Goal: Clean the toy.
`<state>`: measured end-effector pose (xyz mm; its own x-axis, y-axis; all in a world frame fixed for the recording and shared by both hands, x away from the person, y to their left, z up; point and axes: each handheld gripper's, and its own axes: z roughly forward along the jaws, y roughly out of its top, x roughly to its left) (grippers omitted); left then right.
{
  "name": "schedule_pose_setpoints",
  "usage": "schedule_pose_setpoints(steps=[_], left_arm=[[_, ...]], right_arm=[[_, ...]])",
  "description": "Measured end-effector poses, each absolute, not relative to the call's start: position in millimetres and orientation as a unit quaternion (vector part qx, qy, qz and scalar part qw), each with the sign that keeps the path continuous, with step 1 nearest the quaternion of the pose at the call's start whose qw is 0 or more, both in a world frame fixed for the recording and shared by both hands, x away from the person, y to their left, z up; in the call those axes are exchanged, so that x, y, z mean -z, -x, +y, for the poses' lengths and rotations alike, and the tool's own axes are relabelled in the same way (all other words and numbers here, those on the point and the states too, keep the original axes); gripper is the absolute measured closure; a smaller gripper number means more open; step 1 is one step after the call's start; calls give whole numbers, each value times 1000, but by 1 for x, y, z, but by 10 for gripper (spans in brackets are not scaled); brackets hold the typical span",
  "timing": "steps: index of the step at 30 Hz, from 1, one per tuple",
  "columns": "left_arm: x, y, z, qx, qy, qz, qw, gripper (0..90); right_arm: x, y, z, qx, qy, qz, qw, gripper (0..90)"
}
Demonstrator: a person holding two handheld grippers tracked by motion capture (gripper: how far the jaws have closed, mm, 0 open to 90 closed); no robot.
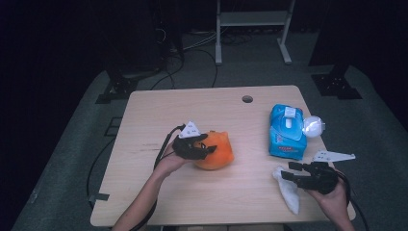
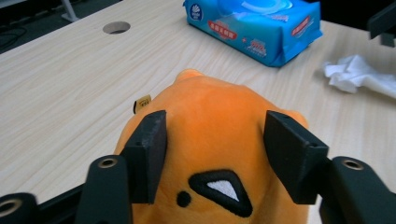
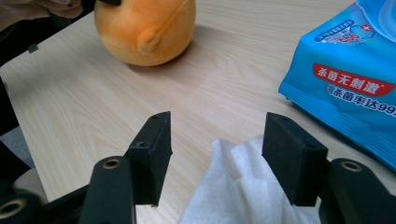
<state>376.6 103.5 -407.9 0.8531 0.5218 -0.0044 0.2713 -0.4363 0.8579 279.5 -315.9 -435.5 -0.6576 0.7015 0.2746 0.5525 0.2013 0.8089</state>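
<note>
An orange plush toy (image 1: 219, 151) (image 2: 219, 116) (image 3: 144, 28) sits near the middle of the table. My left gripper (image 1: 207, 144) (image 2: 215, 119) reaches over it from the left. Its jaws stand apart with the pads resting on the toy's rounded top, which is wider than the gap. A crumpled white wipe (image 1: 288, 190) (image 3: 238, 186) (image 2: 357, 74) lies near the front right edge. My right gripper (image 1: 287, 171) (image 3: 218, 119) hovers over the wipe's near end. It is open, with the wipe under the gap and neither pad pressing on it.
A blue pack of wet wipes (image 1: 287, 132) (image 2: 257, 23) (image 3: 355, 88) lies at the right, with a whitish round piece (image 1: 312, 126) beside it. The wooden table (image 1: 159, 110) has a cable hole (image 1: 247, 99) (image 2: 116, 27) near its far edge. Stands and cables sit on the floor behind.
</note>
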Motion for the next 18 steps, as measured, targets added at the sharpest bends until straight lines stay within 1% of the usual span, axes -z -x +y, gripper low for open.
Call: schedule_pose_setpoints(steps=[6, 18], left_arm=[[403, -369, 113, -134, -837, 234, 476, 365], [403, -352, 143, -135, -827, 262, 479, 295]], right_arm=[[438, -282, -317, -479, -410, 772, 79, 395], [440, -284, -317, -476, -414, 772, 81, 382]])
